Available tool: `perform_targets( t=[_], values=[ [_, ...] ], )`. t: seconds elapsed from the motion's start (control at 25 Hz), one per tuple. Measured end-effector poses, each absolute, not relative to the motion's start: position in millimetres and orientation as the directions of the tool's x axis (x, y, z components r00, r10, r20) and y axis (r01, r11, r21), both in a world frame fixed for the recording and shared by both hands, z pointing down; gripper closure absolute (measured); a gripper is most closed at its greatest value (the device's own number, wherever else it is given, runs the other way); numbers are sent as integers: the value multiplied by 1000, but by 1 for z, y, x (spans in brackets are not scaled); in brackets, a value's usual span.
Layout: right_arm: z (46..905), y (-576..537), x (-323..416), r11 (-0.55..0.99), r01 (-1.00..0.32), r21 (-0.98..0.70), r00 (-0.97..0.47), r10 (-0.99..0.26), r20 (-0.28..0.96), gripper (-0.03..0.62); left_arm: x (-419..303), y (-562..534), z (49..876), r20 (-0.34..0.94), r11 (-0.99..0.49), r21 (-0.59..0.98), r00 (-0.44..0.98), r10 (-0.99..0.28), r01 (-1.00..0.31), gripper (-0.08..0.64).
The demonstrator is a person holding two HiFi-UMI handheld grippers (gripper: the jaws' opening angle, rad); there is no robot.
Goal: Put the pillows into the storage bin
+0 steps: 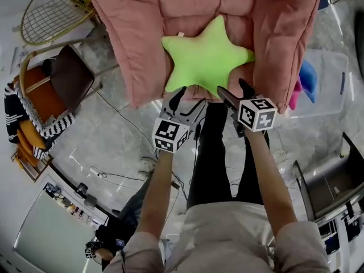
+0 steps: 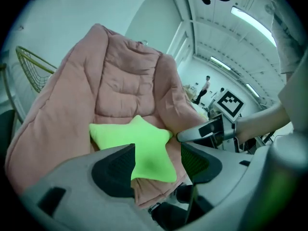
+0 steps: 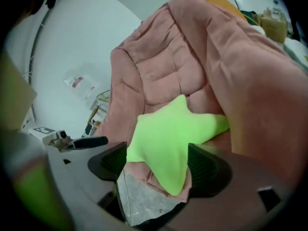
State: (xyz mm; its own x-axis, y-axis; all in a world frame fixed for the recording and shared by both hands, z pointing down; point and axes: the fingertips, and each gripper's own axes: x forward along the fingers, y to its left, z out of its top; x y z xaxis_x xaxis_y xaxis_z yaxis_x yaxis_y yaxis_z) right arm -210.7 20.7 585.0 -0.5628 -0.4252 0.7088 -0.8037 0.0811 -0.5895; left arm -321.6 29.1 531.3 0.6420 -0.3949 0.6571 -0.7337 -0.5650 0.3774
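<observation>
The left gripper [image 2: 155,163] is held with its jaws well apart. Nothing is clamped between them, and the green star pillow [image 1: 206,57] is seen through the gap, beyond the pads. The right gripper [image 3: 156,163] is likewise held open at a middling width (the star's lower point is framed by its jaws, but neither pad is closed on it). Both grippers are pointed down at the front edge of the pink padded chair [image 1: 142,33], side by side and near each other.

One star pillow is counted, laid flat in the middle of the pink chair's seat. One clear storage bin [image 1: 330,67] is set on the floor just right of that chair in the head view. One blue shape [image 1: 307,78] and one pink shape [image 1: 296,95] are seen through its wall. Two grippers are counted, each carried at the end of a bare forearm.

The grey marbled floor [image 1: 114,135] in front of the pink chair is crossed by thin cables [image 1: 114,178]. To the left of the pink chair a gold wire chair [image 1: 48,13] and a brown-seated chair [image 1: 71,75] are placed. Behind the pink chair, in the left gripper view, a long white hall lit by ceiling strips is seen.
</observation>
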Motion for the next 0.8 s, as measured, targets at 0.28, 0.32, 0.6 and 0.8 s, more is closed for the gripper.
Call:
perform_targets(
  t=[0.28,0.32,0.6,0.8],
  values=[
    [681,41,-260,218,-885,-412,-453,-201,869,28,-354,46,533,667,-557,391,642,-377,-733,261],
    [692,40,-262,233,-896,-379,-424,-192,885,21,-354,47,533,667,-557,393,644,-375,-731,261],
    [731,36,-273,297,-899,-323,-382,-168,909,14,-346,51,526,647,-547,422,663,-378,-723,261],
    [732,43,-277,437,-866,-245,-318,-103,942,14,-347,46,533,650,-549,432,669,-362,-716,261]
  ],
)
